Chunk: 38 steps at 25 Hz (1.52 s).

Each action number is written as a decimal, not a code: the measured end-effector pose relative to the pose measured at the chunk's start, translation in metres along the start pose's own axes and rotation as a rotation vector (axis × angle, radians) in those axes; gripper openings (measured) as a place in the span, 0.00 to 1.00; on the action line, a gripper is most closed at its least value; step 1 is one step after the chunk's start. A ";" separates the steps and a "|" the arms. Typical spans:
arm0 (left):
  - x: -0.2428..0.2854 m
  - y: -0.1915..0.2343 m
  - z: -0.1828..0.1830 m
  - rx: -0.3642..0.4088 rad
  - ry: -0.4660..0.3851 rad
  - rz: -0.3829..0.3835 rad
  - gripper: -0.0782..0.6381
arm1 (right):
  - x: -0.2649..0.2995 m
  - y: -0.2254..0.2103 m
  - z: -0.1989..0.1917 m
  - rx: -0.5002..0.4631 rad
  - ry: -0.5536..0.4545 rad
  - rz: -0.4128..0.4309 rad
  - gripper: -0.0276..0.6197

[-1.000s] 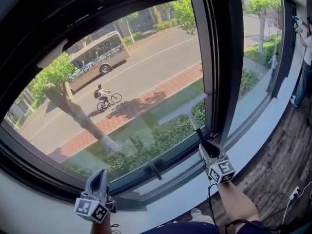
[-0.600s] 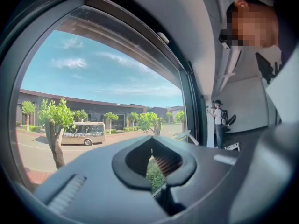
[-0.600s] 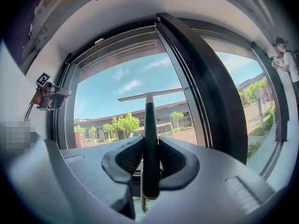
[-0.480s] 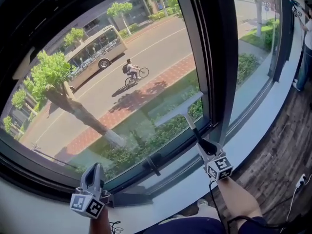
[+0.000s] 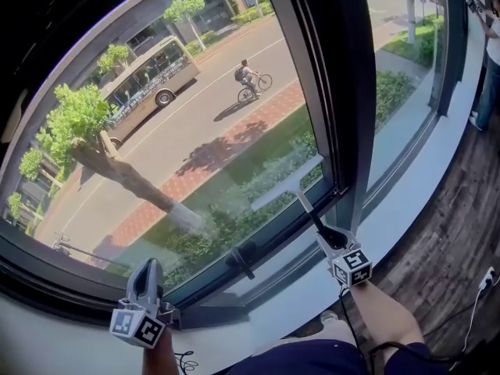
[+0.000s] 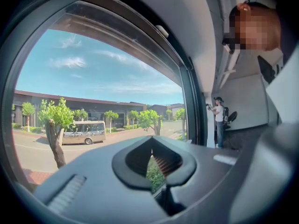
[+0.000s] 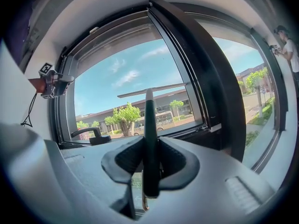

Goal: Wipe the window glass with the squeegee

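Observation:
The squeegee point(image 5: 286, 181) rests its pale blade low on the right of the window glass point(image 5: 187, 123), tilted up to the right. Its dark handle runs down into my right gripper point(image 5: 326, 234), which is shut on it. In the right gripper view the handle point(image 7: 150, 139) stands upright between the jaws, with the blade point(image 7: 152, 90) across the top. My left gripper point(image 5: 147, 268) is held below the pane's lower left, away from the glass. In the left gripper view that gripper point(image 6: 152, 140) is shut with nothing in it.
A black window handle point(image 5: 243, 262) sticks out from the lower frame between the two grippers. A thick black mullion point(image 5: 344, 92) borders the pane on the right. A pale sill point(image 5: 312, 299) runs below, beside wooden floor point(image 5: 449, 241). A person point(image 5: 492, 45) stands far right.
The head view has swung left and down. The squeegee blade has stayed low on the pane's right side. Outside, a cyclist has ridden to the right along the road.

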<state>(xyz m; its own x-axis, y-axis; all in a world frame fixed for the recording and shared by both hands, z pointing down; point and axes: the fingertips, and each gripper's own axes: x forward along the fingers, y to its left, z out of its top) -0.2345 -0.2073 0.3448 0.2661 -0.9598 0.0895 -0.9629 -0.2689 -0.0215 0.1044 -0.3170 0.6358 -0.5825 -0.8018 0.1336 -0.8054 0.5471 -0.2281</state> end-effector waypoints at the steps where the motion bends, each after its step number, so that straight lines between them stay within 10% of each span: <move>1: 0.001 -0.001 0.002 0.001 -0.002 -0.002 0.12 | 0.000 0.000 -0.003 0.002 0.009 0.004 0.20; 23: -0.017 0.011 -0.031 -0.061 -0.013 0.080 0.12 | -0.027 -0.026 -0.074 0.113 0.217 -0.053 0.20; 30: -0.025 0.026 -0.049 -0.090 -0.031 0.029 0.12 | -0.065 -0.005 0.025 0.069 -0.111 -0.145 0.20; 38: -0.026 0.025 -0.055 -0.079 -0.068 -0.054 0.12 | -0.093 0.049 0.247 -0.106 -0.516 -0.073 0.20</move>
<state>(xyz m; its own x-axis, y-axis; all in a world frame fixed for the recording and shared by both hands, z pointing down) -0.2680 -0.1843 0.3971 0.3175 -0.9480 0.0203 -0.9469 -0.3158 0.0599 0.1459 -0.2748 0.3735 -0.4162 -0.8382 -0.3525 -0.8642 0.4851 -0.1332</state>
